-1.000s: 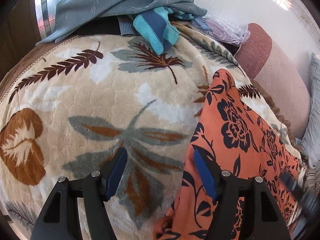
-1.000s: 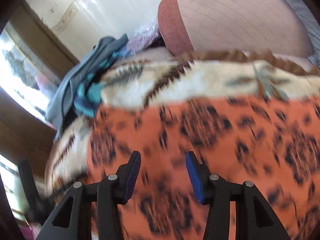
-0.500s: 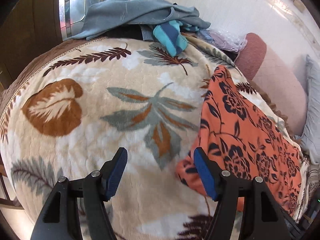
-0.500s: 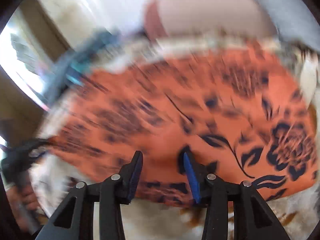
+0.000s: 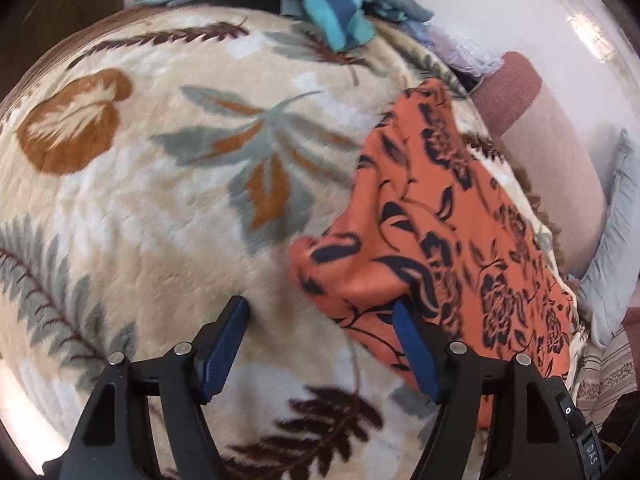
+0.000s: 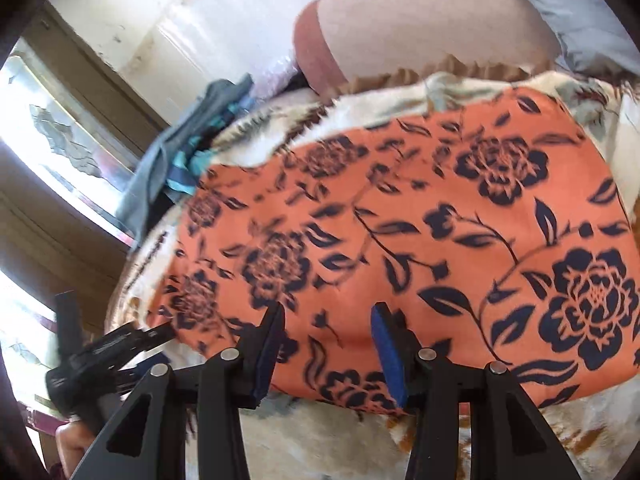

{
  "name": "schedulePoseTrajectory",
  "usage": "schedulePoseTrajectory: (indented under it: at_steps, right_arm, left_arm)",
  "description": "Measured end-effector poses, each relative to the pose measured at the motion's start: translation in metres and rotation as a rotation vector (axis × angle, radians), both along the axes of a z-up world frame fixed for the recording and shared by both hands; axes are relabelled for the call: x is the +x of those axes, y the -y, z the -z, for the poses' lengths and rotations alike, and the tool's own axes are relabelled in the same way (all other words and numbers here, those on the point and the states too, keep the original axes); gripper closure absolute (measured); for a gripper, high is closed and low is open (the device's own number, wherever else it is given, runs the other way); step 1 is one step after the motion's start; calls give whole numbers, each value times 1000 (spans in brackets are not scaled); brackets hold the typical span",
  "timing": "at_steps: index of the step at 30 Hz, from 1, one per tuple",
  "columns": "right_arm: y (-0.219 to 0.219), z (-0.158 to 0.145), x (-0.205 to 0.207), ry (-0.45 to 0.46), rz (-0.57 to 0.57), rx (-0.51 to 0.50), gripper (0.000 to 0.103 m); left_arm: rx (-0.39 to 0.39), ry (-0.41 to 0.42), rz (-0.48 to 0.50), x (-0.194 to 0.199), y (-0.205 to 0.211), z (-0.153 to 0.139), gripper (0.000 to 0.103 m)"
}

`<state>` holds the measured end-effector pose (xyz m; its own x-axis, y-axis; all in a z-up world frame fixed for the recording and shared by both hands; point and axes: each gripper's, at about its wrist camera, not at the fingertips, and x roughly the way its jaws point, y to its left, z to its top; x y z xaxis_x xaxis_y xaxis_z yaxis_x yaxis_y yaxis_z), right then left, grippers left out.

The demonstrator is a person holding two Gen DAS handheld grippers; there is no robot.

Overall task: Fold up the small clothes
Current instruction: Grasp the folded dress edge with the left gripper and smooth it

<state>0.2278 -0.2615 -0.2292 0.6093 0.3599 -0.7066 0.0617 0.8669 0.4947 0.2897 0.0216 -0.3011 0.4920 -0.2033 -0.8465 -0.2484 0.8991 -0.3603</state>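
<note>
On the bed lies a soft blanket [image 5: 168, 208] with big leaves on it, and the orange cloth [image 6: 420, 216] with dark flowers is spread out flat on top of it. A second ago the left tongs [image 5: 320, 332] sat right over the edge of the cloth. Now they have slid back, and the near corner of the cloth [image 5: 332, 264] shows in front of them, a bit bunched up. Their two blue pads stand wide apart and are opening more. Only blanket sits between them, though the right pad looks like it brushes the cloth edge. The right tongs [image 6: 328, 340] were over the middle of the cloth a second ago. Now they have pulled back to its near edge, with the blanket showing just below. Their pads are part way open and nothing is pinched, so the cloth just lies under them. From the right side you can also see the left tongs [image 6: 116, 356] by the left corner of the cloth. I think both hands are lining up along the near edge, one by each end. That looks like getting ready to grab the edge and fold the cloth away toward the pink pillow [image 6: 420, 28]. No fold shows yet. A pile of blue clothes [image 5: 328, 8] waits at the far end of the bed.
</note>
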Motion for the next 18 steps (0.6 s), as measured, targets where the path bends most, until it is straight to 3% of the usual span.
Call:
schedulePoseTrajectory:
  at_steps: [3,6,7,8,11,13,18]
  right_arm:
    - [-10,3,9,-3,-38,-37,58]
    - [-23,42,29,-188,-108,-47,57]
    - [-28,45,31,-180,-123,-82,57]
    - [-33,39,30,-160,-135,-128,57]
    - [-43,34,29,-168,-162,-199,57]
    - [-44,33,29,-164,-166,-213,57]
    - [-43,32,29,-162,-175,-216,57]
  left_arm:
    - [-42,-1,-8,3,1,0,44]
    - [-57,30,2,-4,2,-2,50]
    - [-96,42,-1,-6,0,-2,50]
    - [-143,55,-7,-10,-4,-1,47]
    - [-272,59,-57,-11,-19,9,23]
    - [-353,63,-88,-11,-24,14,22]
    - [-393,66,-92,1,-21,15,22]
